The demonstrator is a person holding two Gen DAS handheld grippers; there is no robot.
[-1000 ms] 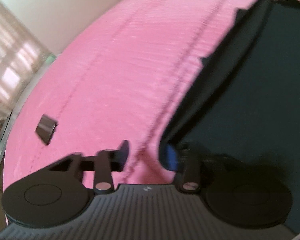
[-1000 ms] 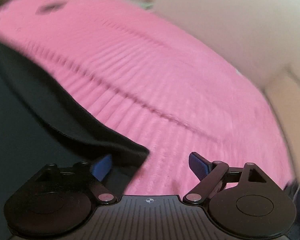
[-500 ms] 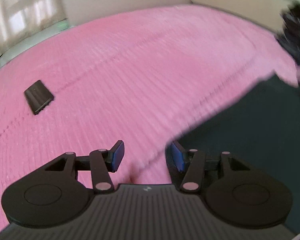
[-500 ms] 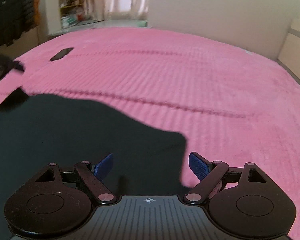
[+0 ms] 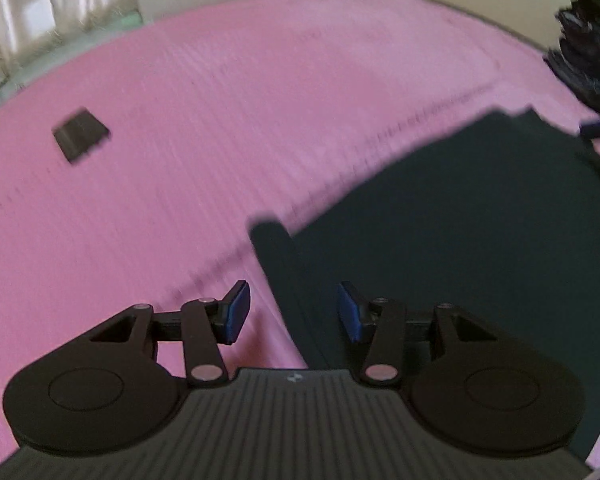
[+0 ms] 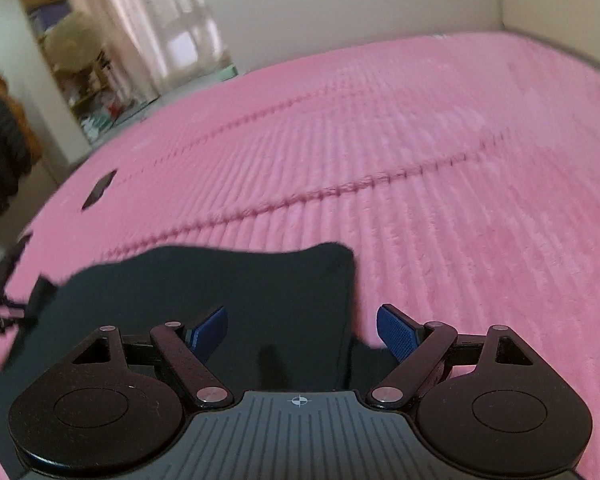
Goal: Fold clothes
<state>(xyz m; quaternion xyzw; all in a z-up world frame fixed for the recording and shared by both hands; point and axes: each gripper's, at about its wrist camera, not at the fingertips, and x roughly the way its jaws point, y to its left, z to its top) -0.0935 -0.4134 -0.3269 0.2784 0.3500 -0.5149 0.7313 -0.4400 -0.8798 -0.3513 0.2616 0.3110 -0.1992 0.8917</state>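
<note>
Left wrist view: the left tool (image 5: 292, 310) hovers with its jaws spread and nothing between them, straddling the near left edge of a dark garment (image 5: 460, 248) that lies flat on the pink bedspread (image 5: 220, 120). A narrow doubled strip (image 5: 276, 264), probably a hem or folded margin, runs along this edge from a blunt corner down toward the tool. A small dark flat object (image 5: 80, 138) rests on the bedspread well apart from the garment, and a dark pile (image 5: 588, 52) sits at the far right.

Right wrist view: the right tool (image 6: 302, 330) is likewise released and empty, poised over the opposite side of the garment (image 6: 228, 304), whose right border (image 6: 346, 312) falls between its jaws. The far corner (image 6: 336, 252) lies smooth against the ribbed bedspread (image 6: 460, 160).

Handling, as judged: the garment appears thin, light and limp, with no stiffness of its own, so it should drape and sag from any hold and may drag on the plush bedspread. The doubled strips at the two side edges probably offer the firmest purchase; a matched pinch at each corner would likely let the cloth lift evenly. A hold on a single layer risks slipping or bunching.
</note>
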